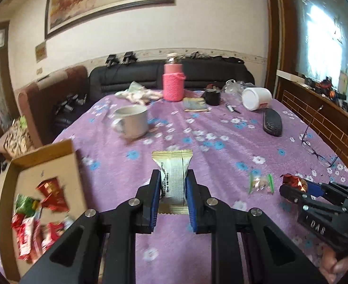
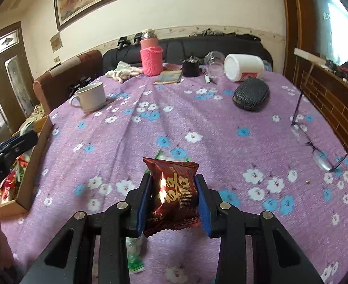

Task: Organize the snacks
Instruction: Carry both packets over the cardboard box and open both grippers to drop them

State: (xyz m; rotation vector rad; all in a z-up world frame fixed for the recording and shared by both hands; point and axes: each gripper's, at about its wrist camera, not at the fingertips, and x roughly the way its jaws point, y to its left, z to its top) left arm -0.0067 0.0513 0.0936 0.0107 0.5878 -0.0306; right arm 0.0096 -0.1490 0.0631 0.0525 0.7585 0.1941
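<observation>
My left claw (image 1: pixel 173 177) is squeezed tight on a white and gold snack pack (image 1: pixel 172 172). I hold it up above the purple flowered cloth (image 1: pixel 221 146). The cardboard box (image 1: pixel 55 165) sits just to the left, with red and green snack bags (image 1: pixel 32 220) inside it. My right claw (image 2: pixel 172 189) is pinching a dark red snack pack (image 2: pixel 174 191) with shiny gold writing. A small clear bag with green edges (image 1: pixel 261 183) lies on the cloth between my two claws. Far back stand a white mug (image 1: pixel 132 123) and a pink bottle (image 1: pixel 173 80). Glasses (image 2: pixel 315 149) lie at the right.
</observation>
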